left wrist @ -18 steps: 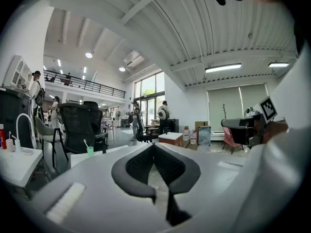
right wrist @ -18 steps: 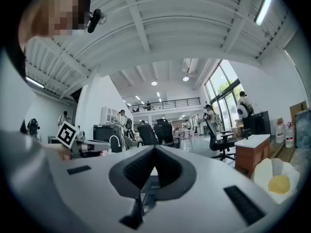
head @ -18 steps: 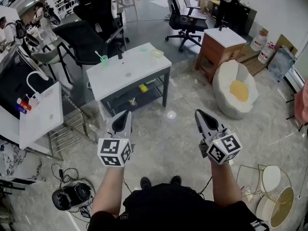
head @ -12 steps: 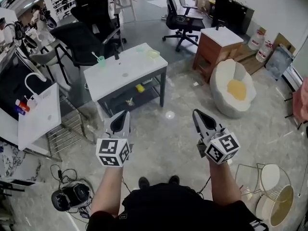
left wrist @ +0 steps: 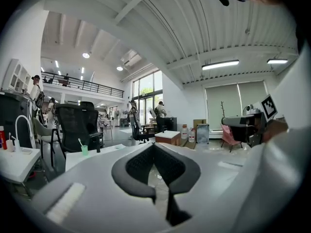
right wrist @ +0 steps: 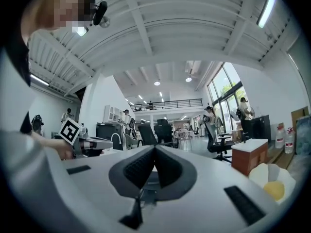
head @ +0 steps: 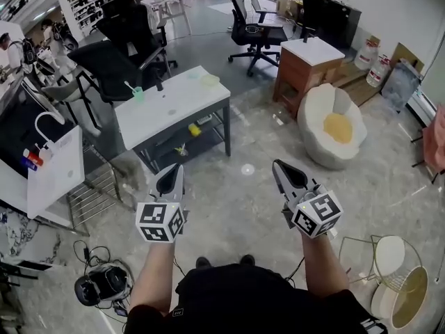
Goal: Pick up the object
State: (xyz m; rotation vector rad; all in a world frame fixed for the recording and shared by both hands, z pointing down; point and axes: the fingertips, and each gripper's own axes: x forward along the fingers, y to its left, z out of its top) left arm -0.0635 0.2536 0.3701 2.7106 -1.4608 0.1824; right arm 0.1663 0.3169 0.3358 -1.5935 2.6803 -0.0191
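Pale marble-like floor (head: 243, 200) fills the wide workroom, with black office chairs (head: 132, 44) at the back, a wooden cabinet (head: 306, 65) with a white top, and a round white seat (head: 334, 124) with a yellow cushion at the right. A white tabletop (head: 163, 113) stands ahead of the person, slightly to the left, and it has a lower shelf. On the tabletop there is a green cup (head: 138, 93) with a thin stick in it near the far left edge and a pale dish (head: 210, 80) near the far right corner, well apart from each other. A small yellow thing (head: 194, 129) lies on the lower shelf. Which of these the task means, I cannot tell; all of them are well apart from both grippers. The left gripper (head: 174, 170) is held over the floor, pointing toward the table, and its fingers (left wrist: 141, 164) are pressed together with nothing between them. The right gripper (head: 279, 167) is held beside it at about the same height, also over bare floor, and its fingers (right wrist: 138, 169) are closed on each other and empty too. A white bag (head: 52, 169) with a handle is at the far left.
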